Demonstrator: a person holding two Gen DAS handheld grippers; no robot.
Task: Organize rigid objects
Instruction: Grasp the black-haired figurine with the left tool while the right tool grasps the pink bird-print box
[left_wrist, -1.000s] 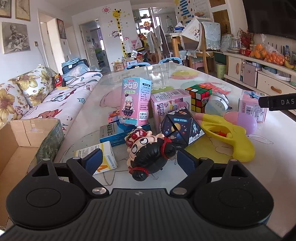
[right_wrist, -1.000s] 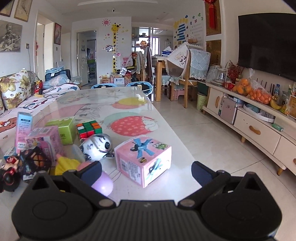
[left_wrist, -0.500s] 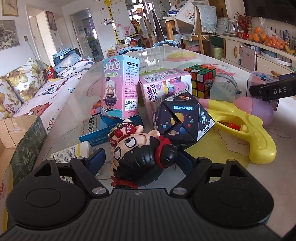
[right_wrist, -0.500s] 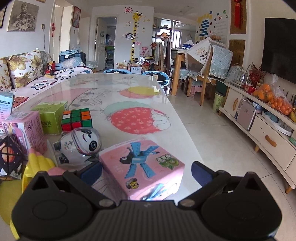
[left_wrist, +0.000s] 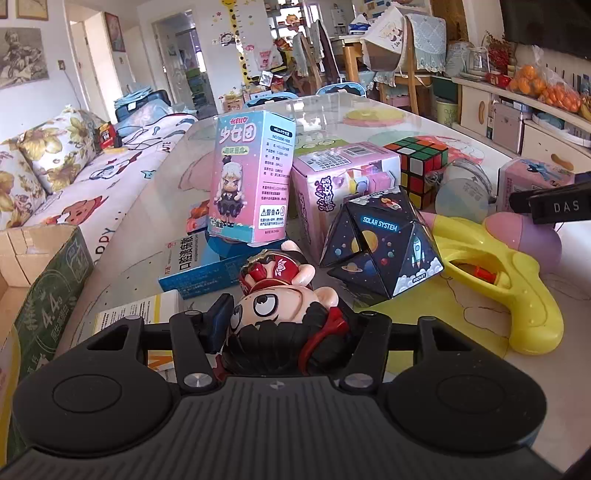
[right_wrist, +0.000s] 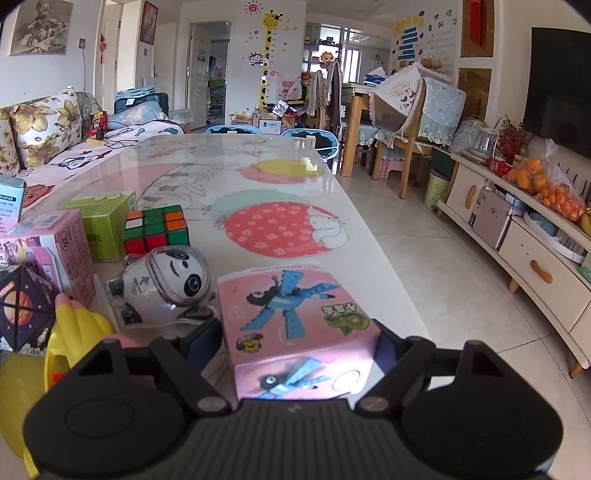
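Note:
My left gripper (left_wrist: 288, 325) is shut on a doll figurine (left_wrist: 284, 314) with black hair and a red headpiece, at the near edge of the table. My right gripper (right_wrist: 299, 339) is closed around a pink toy box (right_wrist: 295, 314) with a blue robot print, its fingers (right_wrist: 205, 338) against the box's sides. The box also shows in the left wrist view (left_wrist: 532, 177), with the right gripper's tip in front of it. Both things rest on the glass-topped table (right_wrist: 280, 184).
Behind the doll stand a tall pink-blue box (left_wrist: 251, 177), a pink box (left_wrist: 343, 184), a solar-system polyhedron (left_wrist: 384, 243), a Rubik's cube (left_wrist: 417, 162), a yellow water gun (left_wrist: 509, 280) and a blue box (left_wrist: 195, 266). A panda toy (right_wrist: 166, 284) lies left of the pink toy box. A cardboard box (left_wrist: 37, 280) stands at the left.
Both grippers have moved forward and closed: the left one on the doll, the right one on the pink toy box. One second ago both were open and short of them.

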